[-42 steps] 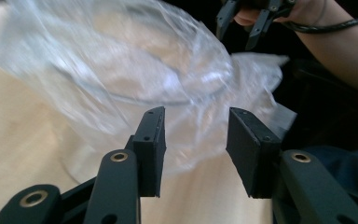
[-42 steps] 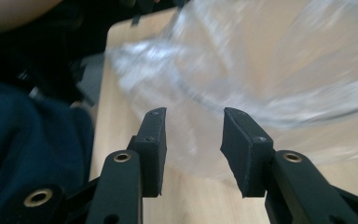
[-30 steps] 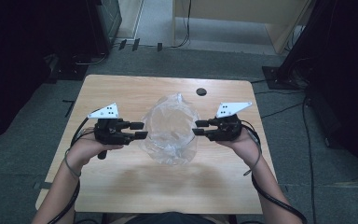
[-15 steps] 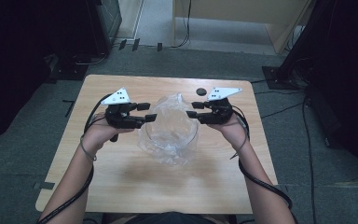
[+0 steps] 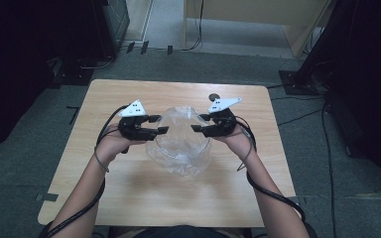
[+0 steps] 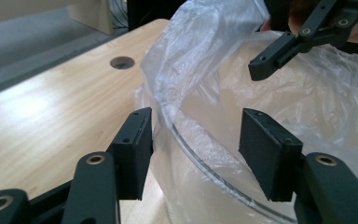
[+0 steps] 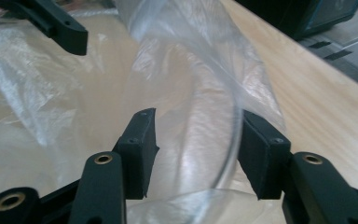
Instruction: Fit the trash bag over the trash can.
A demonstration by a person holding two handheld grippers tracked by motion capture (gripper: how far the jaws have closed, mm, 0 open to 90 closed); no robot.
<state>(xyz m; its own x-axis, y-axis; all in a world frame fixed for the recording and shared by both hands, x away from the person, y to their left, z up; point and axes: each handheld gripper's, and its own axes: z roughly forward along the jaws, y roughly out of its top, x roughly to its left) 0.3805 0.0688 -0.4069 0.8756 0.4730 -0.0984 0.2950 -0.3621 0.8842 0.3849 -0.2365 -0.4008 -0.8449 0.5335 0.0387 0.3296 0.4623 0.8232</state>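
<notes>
With the left gripper (image 5: 162, 124) and right gripper (image 5: 196, 123) straddling the bowl (image 5: 179, 148) mid-desk (image 5: 129, 193), jaws having just been spreading and pressing nothing, the loose plastic bag (image 6: 205, 42) could slip off the rim.

table (image 5: 129, 188): light wood with a fine pale grain, one dark round hole (image 5: 212, 97) (upper centre of the high view)
plastic bag (image 5: 176, 121): clear, whitish where it creases
bowl (image 5: 178, 158): clear, colourless
left gripper (image 5: 158, 124): black, brass-coloured pivot pins, white plate with dark dots
right gripper (image 5: 199, 123): black, same white dotted plate
floor (image 5: 39, 129): grey carpet
</notes>
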